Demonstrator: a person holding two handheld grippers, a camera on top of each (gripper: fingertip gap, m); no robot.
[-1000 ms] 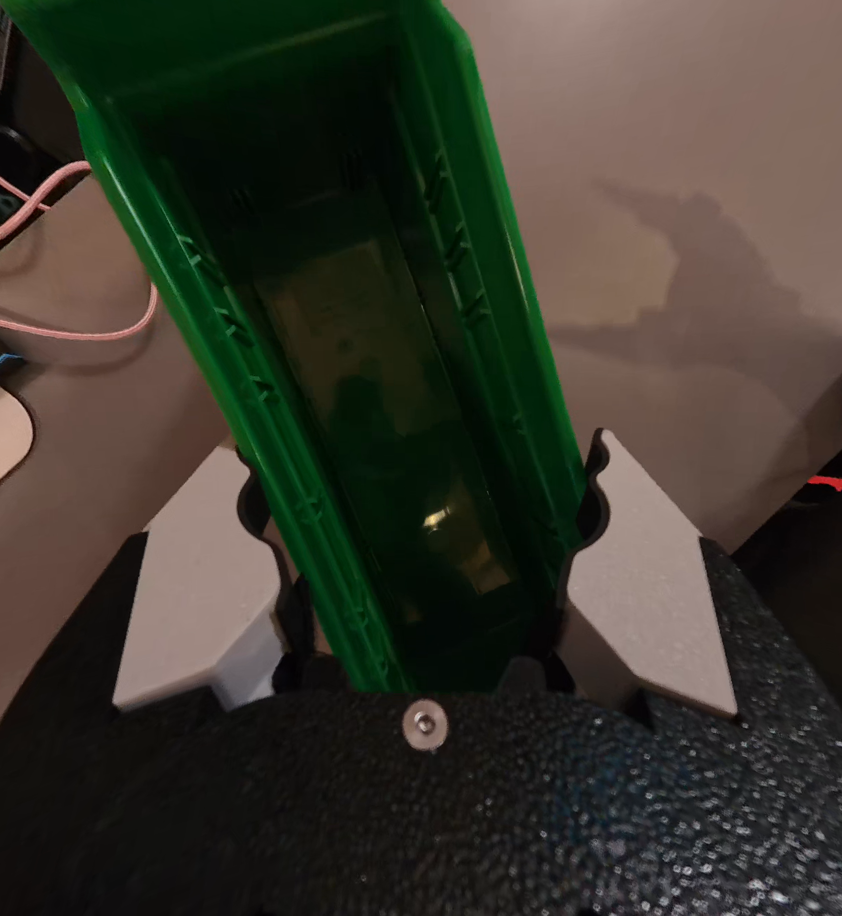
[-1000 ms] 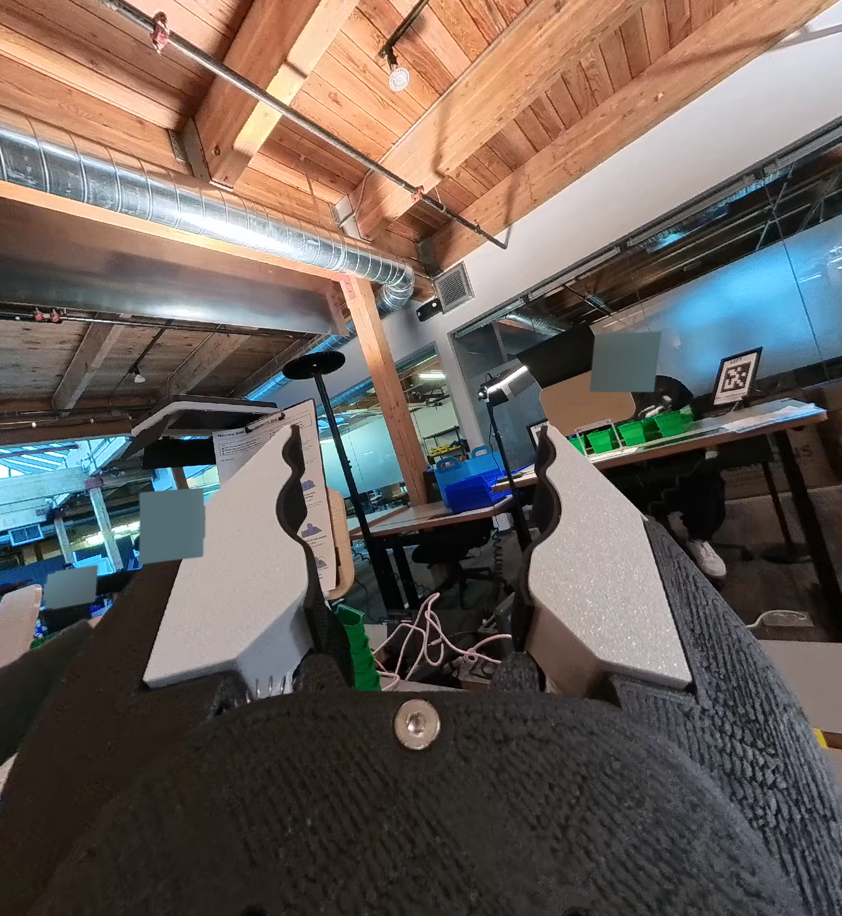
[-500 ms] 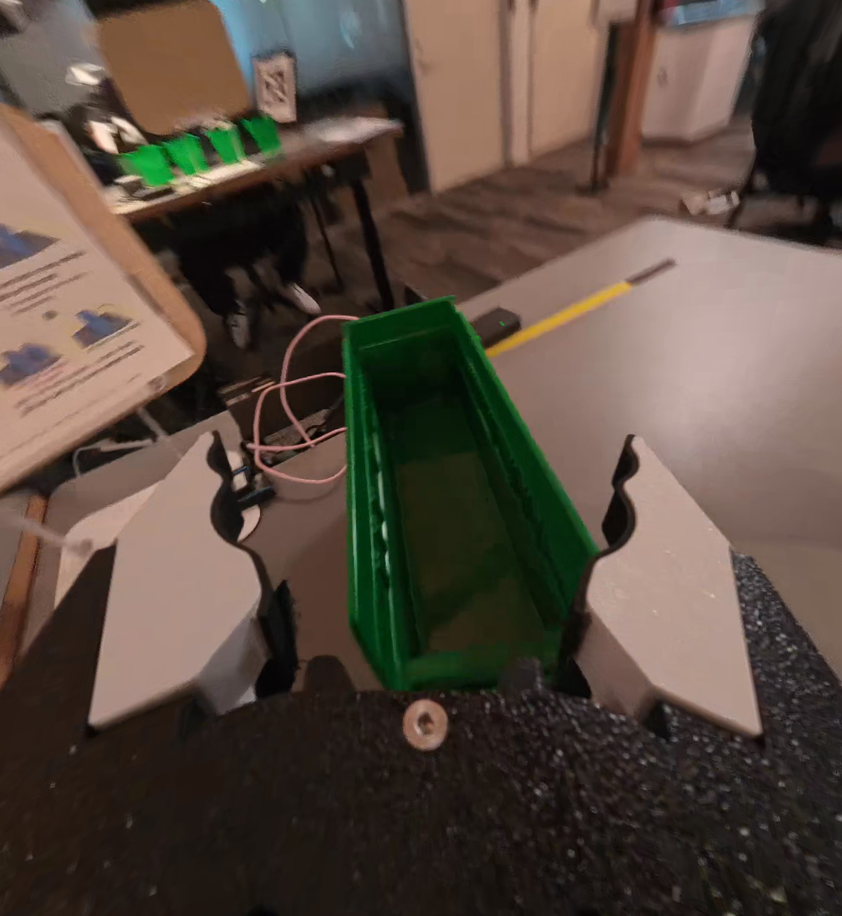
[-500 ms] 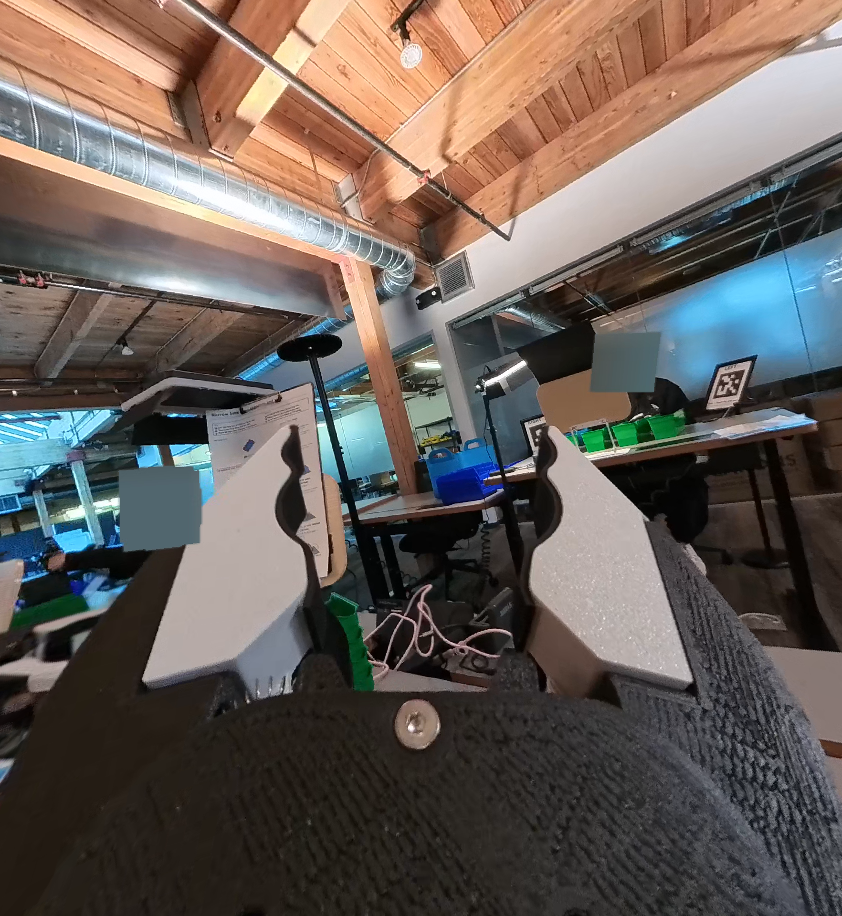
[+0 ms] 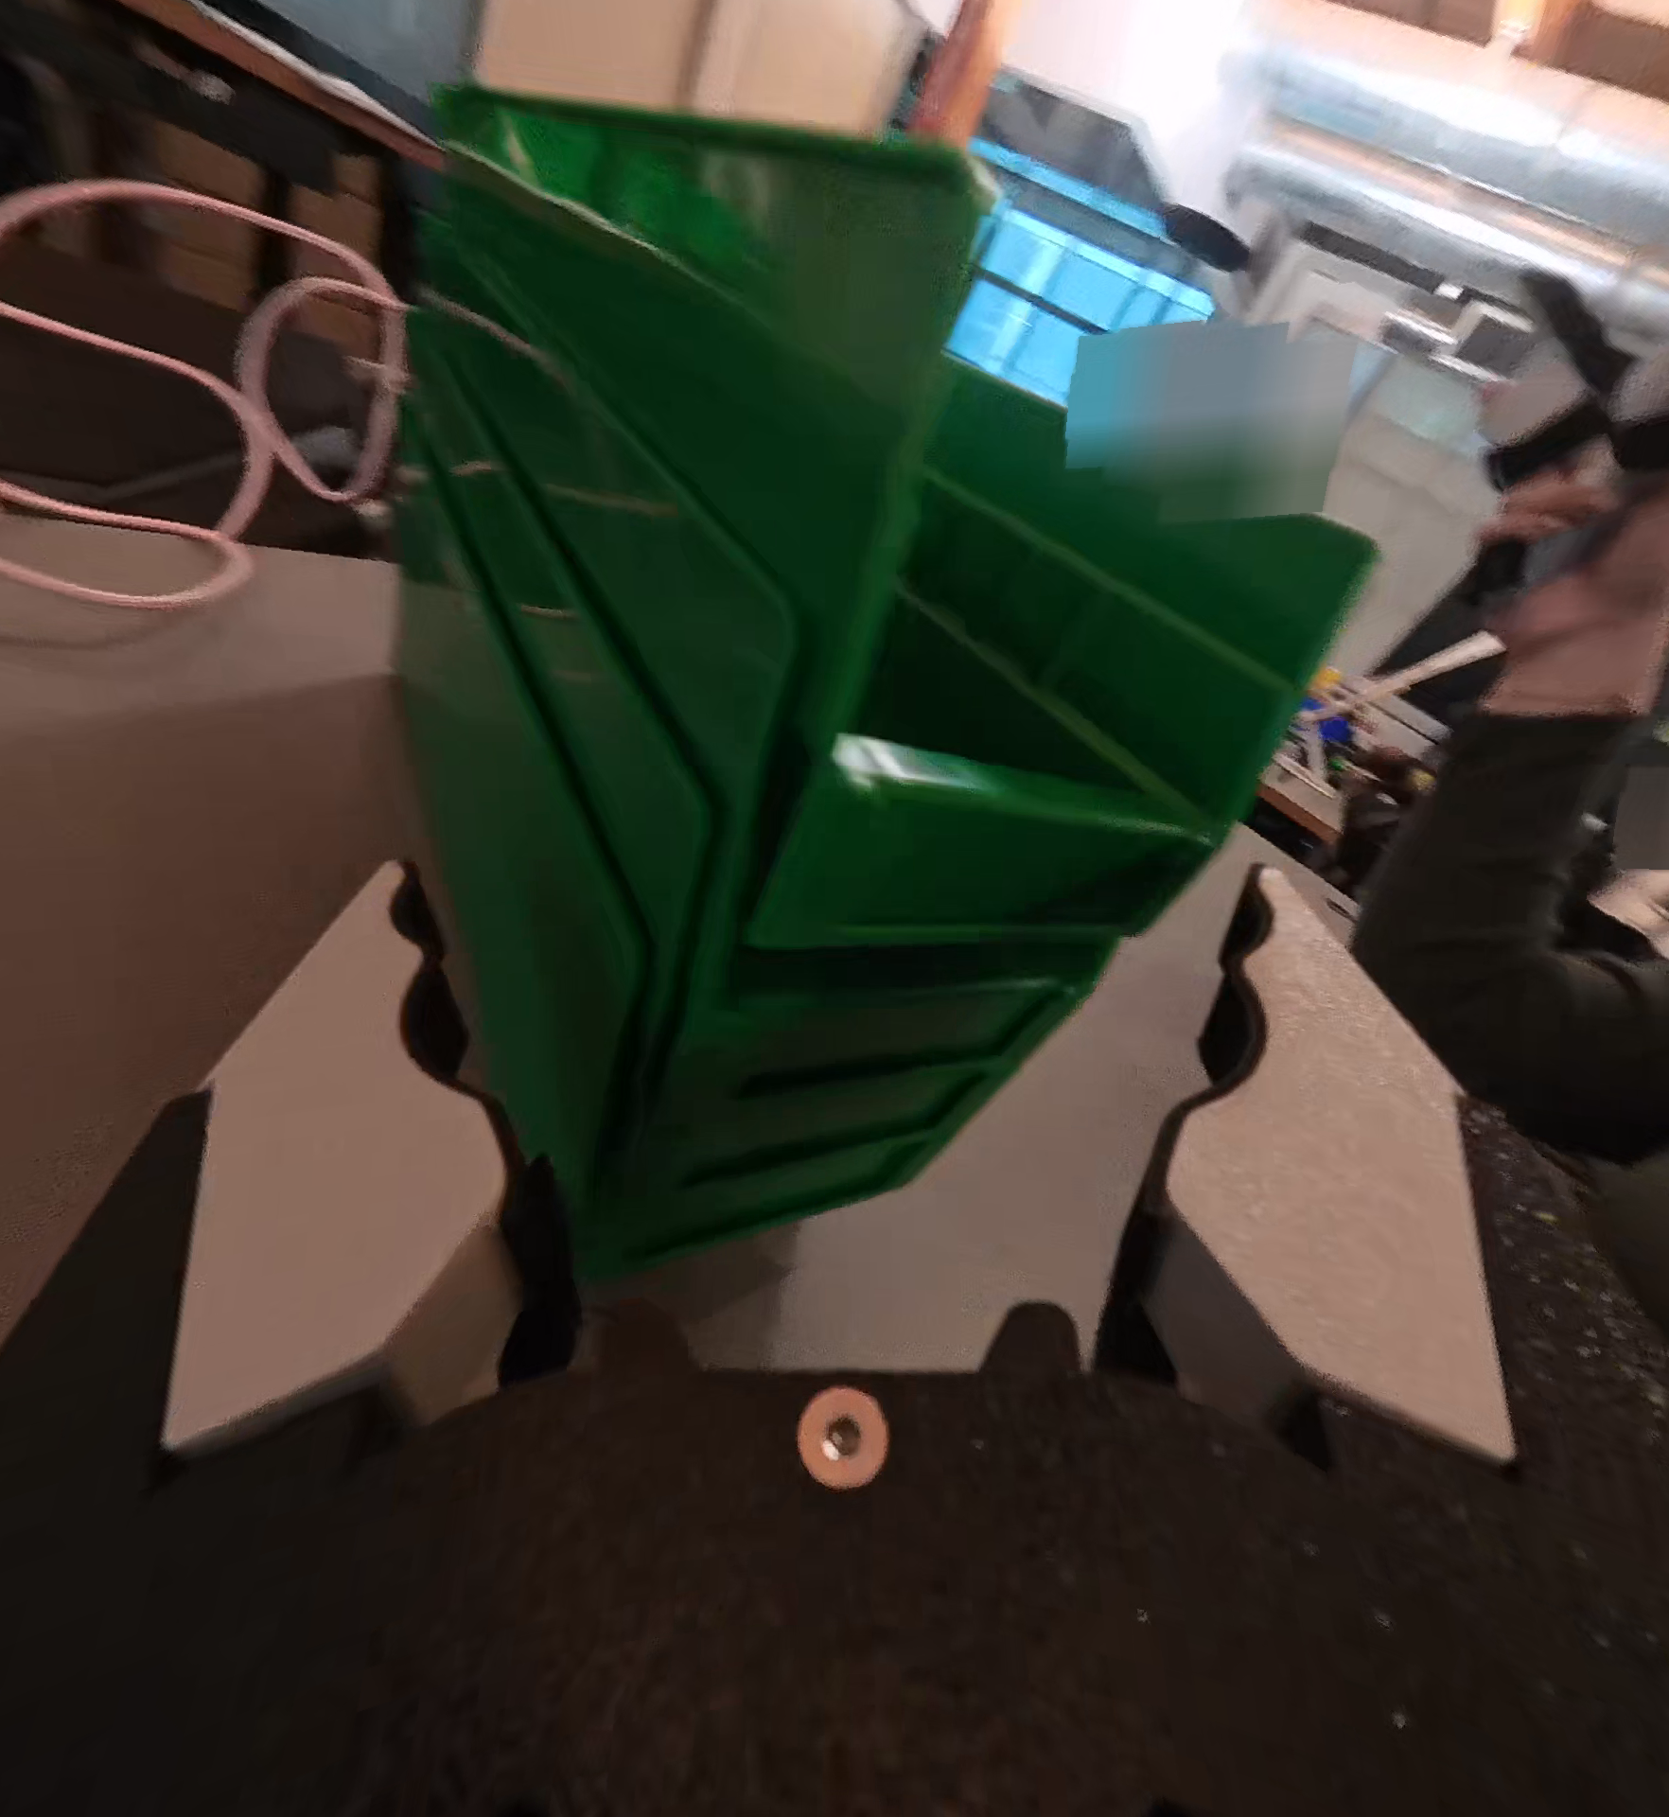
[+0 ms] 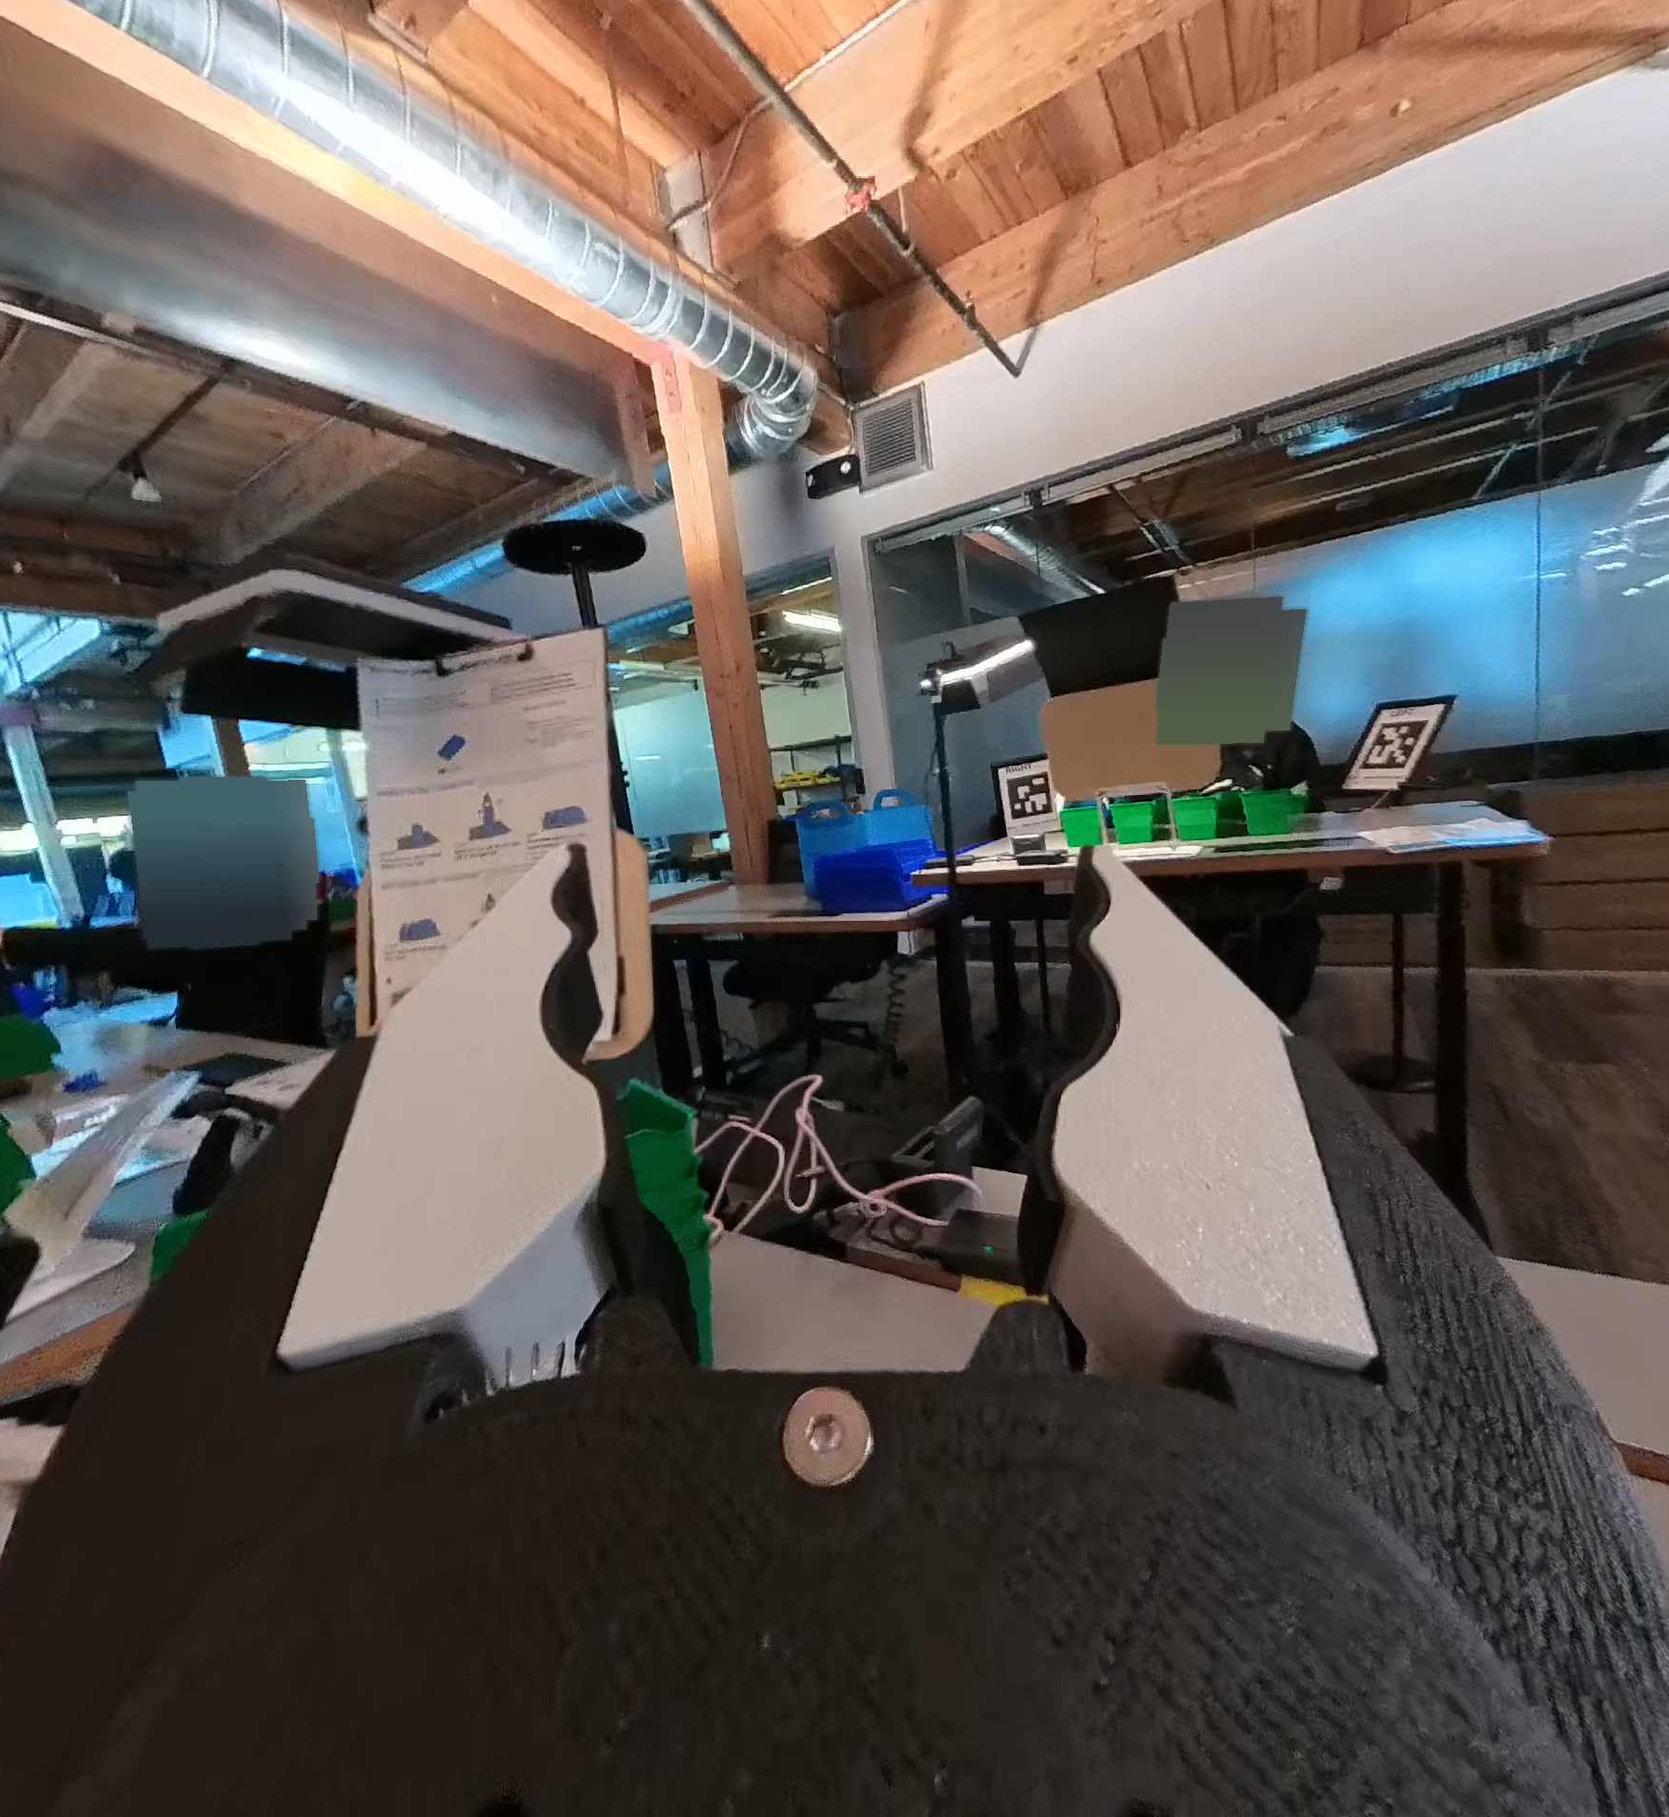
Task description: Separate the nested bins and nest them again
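Note:
A stack of several nested green bins [image 5: 673, 688] stands tilted on the grey table [image 5: 123, 787], with the open mouths stepped toward the right. My left gripper [image 5: 826, 885] is open wide around the stack's near end. The stack lies close to the left finger [image 5: 339, 1131] and well apart from the right finger [image 5: 1322, 1131]. My right gripper [image 6: 831, 865] is open and points up into the room. The ribbed edges of the green bins [image 6: 663, 1180] show just inside its left finger [image 6: 457, 1131]. The rest of the bins is hidden in that view.
A pink cable [image 5: 251, 393] loops off the table's far left edge and also shows in the right wrist view [image 6: 801, 1160]. A person in dark trousers [image 5: 1499, 934] is at the right. A standing instruction sheet [image 6: 487, 816] and other tables with green bins [image 6: 1184, 816] and blue bins [image 6: 860, 855] are behind.
The left gripper has swung from a single long green bin, seen from above, to the side of the nested stack, and its jaws stand wider. The right view has tilted down slightly.

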